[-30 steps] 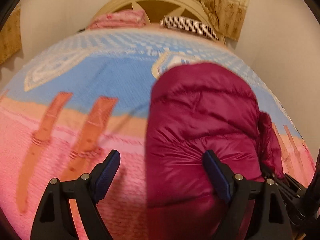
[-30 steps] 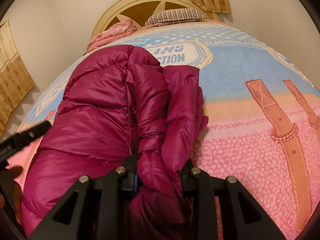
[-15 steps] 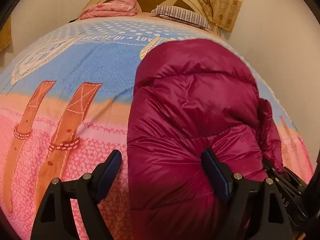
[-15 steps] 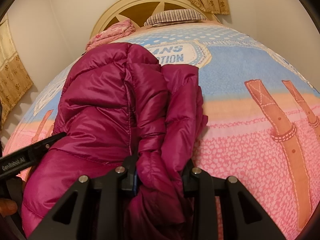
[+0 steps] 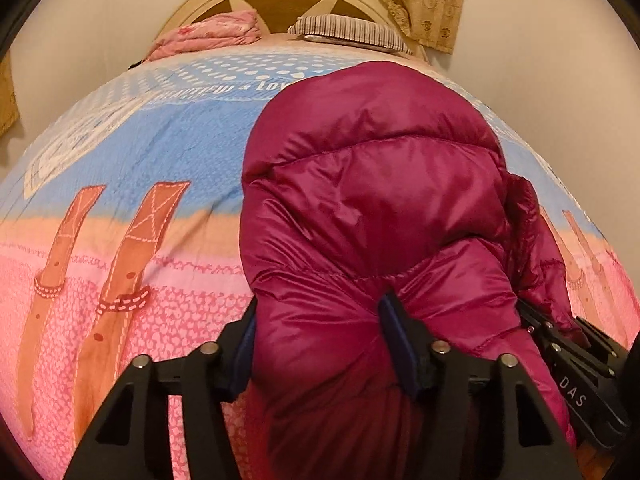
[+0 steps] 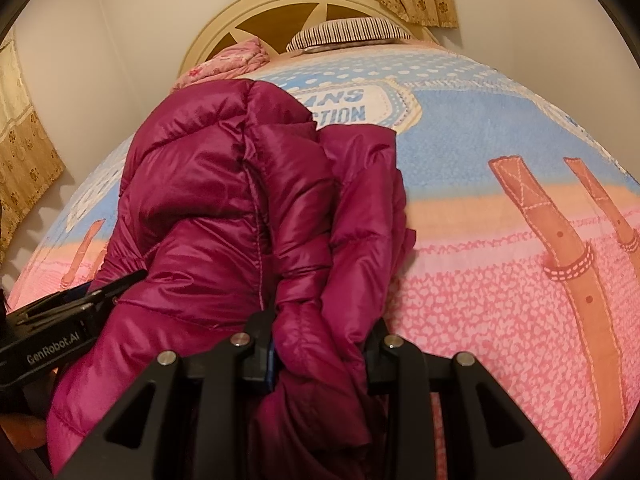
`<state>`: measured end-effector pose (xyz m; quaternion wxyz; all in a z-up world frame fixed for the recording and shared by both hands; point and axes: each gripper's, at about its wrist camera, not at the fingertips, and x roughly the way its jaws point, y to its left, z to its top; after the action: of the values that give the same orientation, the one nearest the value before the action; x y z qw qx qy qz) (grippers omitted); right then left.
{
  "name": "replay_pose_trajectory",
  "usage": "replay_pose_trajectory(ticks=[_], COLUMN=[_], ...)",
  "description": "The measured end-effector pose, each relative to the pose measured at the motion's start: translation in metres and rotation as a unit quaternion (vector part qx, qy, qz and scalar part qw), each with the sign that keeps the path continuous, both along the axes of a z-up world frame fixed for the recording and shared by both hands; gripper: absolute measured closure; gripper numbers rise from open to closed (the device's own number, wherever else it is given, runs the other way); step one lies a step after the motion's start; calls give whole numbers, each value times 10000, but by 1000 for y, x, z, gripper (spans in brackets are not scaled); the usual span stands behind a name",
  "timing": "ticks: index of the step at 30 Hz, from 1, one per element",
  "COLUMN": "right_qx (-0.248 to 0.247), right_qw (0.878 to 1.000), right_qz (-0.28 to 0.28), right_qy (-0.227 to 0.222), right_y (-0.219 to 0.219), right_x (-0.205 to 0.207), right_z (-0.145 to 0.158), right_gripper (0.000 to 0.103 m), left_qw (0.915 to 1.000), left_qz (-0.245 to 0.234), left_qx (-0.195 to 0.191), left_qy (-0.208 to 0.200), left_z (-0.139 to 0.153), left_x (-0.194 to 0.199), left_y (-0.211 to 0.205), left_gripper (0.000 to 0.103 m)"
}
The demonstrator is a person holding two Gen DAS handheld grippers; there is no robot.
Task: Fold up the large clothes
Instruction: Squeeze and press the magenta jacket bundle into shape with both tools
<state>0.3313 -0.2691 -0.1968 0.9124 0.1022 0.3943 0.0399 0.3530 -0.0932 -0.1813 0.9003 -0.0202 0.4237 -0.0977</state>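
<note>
Your left gripper (image 5: 318, 344) has just been closing, and its pads now press into a thick fold of the magenta puffer jacket (image 5: 376, 216) at lower centre of the left view. Your right gripper (image 6: 320, 344) is clamped on a bunched sleeve or edge at lower centre of its own view. The jacket lies folded lengthwise on the bedspread (image 5: 132, 152), running up toward the headboard (image 6: 280, 4). Holding both near corners probably lets you lift that end evenly for the next fold.
</note>
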Motion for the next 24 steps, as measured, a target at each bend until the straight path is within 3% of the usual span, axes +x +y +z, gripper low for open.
replay_pose_trajectory(ticks=[6, 9, 17, 24], right_qx=[22, -26, 72, 107], right_qw=[10000, 9999, 9994, 9968], right_qz=[5, -2, 205, 684], right_qy=[-35, -128, -265, -406], right_y=[-2, 1, 22, 70], right_x=[0, -3, -15, -18], right_z=[1, 3, 18, 35], right_gripper=[74, 77, 80, 80], left_qw=[9996, 9993, 9976, 9946], left_qz=[-51, 11, 264, 656], left_qx=[110, 192, 339, 420], left_qy=[-248, -333, -547, -689], left_z=[4, 11, 37, 57], left_x=[-16, -23, -45, -64], left_y=[2, 5, 34, 91], left_gripper=[76, 83, 85, 85])
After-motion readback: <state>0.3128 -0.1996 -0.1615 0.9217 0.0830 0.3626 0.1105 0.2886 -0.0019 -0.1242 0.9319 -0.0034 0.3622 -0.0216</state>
